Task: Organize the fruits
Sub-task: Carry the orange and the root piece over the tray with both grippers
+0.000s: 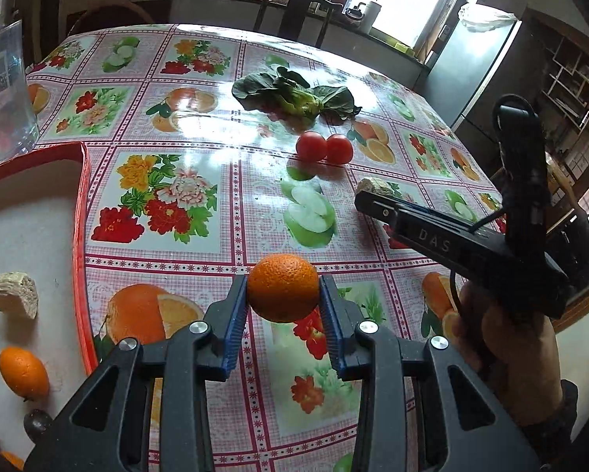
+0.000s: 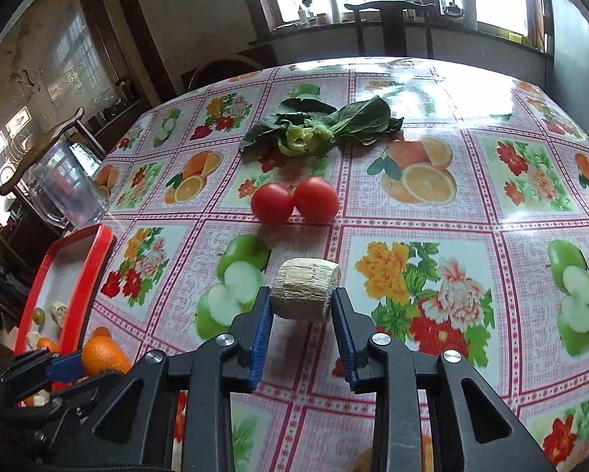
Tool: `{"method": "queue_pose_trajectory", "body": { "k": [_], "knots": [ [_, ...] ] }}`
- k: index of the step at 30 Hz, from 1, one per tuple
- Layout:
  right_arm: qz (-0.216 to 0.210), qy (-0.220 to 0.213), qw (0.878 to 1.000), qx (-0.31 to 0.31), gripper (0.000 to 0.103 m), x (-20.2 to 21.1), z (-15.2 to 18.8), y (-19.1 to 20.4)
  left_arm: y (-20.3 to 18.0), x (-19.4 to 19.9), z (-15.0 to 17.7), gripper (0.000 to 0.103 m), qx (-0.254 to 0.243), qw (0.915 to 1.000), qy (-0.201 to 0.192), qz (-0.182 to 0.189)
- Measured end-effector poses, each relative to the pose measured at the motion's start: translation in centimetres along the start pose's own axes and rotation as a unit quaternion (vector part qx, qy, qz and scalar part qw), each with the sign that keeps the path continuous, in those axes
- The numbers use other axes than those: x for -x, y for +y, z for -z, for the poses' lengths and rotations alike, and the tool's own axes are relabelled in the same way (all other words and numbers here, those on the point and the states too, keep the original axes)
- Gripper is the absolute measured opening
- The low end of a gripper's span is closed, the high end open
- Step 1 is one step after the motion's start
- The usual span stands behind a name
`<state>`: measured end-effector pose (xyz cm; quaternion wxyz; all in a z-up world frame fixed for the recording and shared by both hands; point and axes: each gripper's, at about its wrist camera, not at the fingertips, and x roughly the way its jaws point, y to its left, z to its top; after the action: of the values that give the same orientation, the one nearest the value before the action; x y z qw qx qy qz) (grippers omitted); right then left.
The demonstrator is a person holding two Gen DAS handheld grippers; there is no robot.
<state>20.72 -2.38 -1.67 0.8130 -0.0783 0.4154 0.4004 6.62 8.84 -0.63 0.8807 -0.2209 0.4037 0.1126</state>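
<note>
Orange (image 1: 283,288) in left tongs (image 1: 283,289)

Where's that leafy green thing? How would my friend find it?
Look at the table with the flowery fruit cloth. Past the two tomatoes, toward the window, lie the leafy greens. They are the only dark green, floppy thing there.

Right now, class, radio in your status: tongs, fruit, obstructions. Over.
Left tongs shut on orange. Right tongs shut on pale fibrous chunk. Red tray to the left, nothing between. Two tomatoes still out.
</note>
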Motion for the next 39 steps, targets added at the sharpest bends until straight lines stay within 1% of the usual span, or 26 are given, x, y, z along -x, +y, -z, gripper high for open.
{"method": "queue_pose_trajectory", "body": {
  "k": [5,11,16,20,29,39],
  "knots": [
    [-0.032,-0.005,0.999,0.005,0.031,2.7,2.0,1.7,0.4,1.6,0.8,0.033,0.005,0.9999,-0.01,0.002],
    [-0.068,-0.008,0.998,0.013,0.031,5.1,4.1,4.3,1.9,4.6,1.9,0.033,0.014,0.9992,-0.031,-0.02],
    [-0.09,-0.008,0.995,0.028,0.031,6.1,5.3,6.8,3.2,6.7,3.0,0.033,0.024,0.998,-0.047,-0.033],
    [-0.107,-0.004,0.993,0.043,0.031,6.8,6.6,9.0,4.0,8.0,4.0,0.033,0.027,0.9973,-0.053,-0.044],
    [-0.13,0.0,0.989,0.069,0.03,8.1,8.7,12.8,5.4,10.7,5.7,0.033,0.031,0.995,-0.07,-0.064],
    [-0.153,0.005,0.985,0.082,0.03,9.3,10.2,15.4,7.0,13.0,7.9,0.033,0.04,0.993,-0.078,-0.08]
  ]
}}
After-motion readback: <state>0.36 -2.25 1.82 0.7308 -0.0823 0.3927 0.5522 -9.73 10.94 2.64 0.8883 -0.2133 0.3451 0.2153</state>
